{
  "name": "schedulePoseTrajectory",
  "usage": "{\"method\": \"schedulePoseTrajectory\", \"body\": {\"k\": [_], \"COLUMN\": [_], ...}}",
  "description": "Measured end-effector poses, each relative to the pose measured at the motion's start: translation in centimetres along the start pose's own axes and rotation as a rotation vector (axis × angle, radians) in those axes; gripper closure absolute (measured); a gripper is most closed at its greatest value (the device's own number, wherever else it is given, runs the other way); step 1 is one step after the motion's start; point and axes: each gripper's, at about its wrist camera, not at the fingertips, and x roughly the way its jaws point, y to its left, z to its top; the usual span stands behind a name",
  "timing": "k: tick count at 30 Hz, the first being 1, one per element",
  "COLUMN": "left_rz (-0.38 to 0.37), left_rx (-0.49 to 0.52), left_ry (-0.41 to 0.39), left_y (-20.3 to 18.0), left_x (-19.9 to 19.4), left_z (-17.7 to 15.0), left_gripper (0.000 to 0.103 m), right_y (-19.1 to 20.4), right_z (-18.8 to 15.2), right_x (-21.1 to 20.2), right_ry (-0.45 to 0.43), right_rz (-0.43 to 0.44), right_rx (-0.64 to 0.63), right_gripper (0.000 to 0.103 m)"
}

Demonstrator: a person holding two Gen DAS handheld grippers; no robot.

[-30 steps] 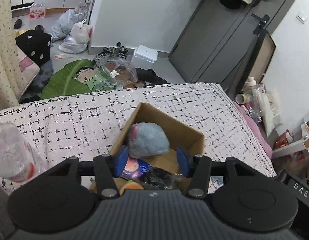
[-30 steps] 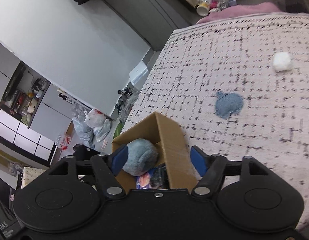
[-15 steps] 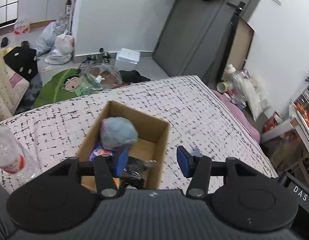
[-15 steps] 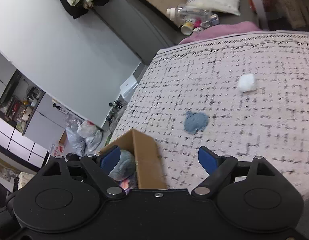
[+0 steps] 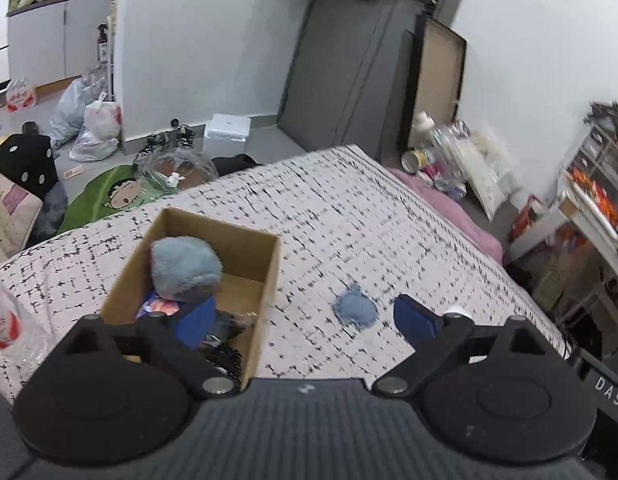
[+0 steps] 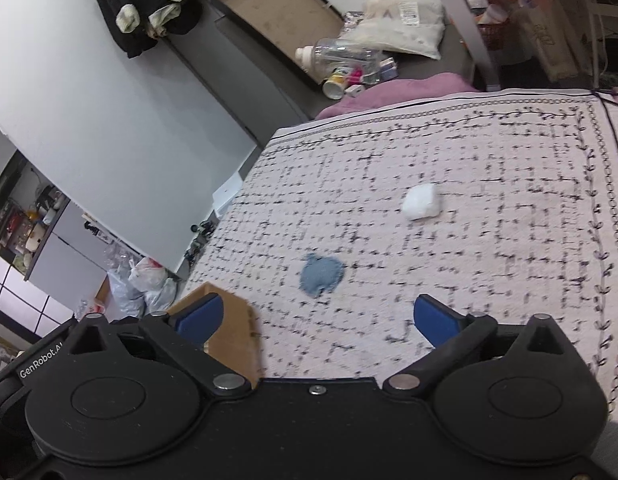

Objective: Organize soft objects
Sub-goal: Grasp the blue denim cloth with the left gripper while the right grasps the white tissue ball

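A bed (image 5: 349,216) with a pale pink cover, crossed by broken black lines, fills both views. On it, at about 9 o'clock in the left view, stands an open brown cardboard box (image 5: 269,264). A fluffy grey-blue plush ball (image 5: 185,270) sits on top of colourful and dark packets inside the box, against its left wall. On the cover at 3 o'clock from the box, apart from it, lies a small flat blue-grey soft pad (image 6: 321,274), roundish with a little nub at its top. A white, lumpy soft wad (image 6: 421,202) lies farther out, at 1 o'clock from the pad. The left gripper (image 5: 305,320) has just been opening; its blue fingers (image 5: 413,320) stand wide with nothing held. The right gripper (image 6: 315,316) has likewise just been opening, fingers (image 6: 437,320) wide and empty above the cover.
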Motion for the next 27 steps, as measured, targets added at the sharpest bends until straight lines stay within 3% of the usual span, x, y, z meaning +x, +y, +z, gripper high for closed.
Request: {"method": "schedulePoseTrajectory", "body": {"k": [7,18,27], "left_rz": [0.028,0.058,0.044], "left_rx": [0.077,0.114,0.097], "left_ry": [0.034,0.052,0.071], "left_y": [-2.8,-5.4,-6.6], "left_x": [1.6,5.3,9.9], "left_z": [-1.5,-2.7,-3.2], "left_gripper": [0.004,0.004,0.004], "right_y": [-3.2,-7.1,-8.3], "right_z": [0.2,1.0,2.4], "right_x": [0.6,3.2,7.3], "right_ry": [0.005,0.018,0.011], "right_rz": [-0.06,-0.038,-0.051], "right_rx": [0.016,0.151,0.137], "right_gripper": [0.0,0.0,0.006]}}
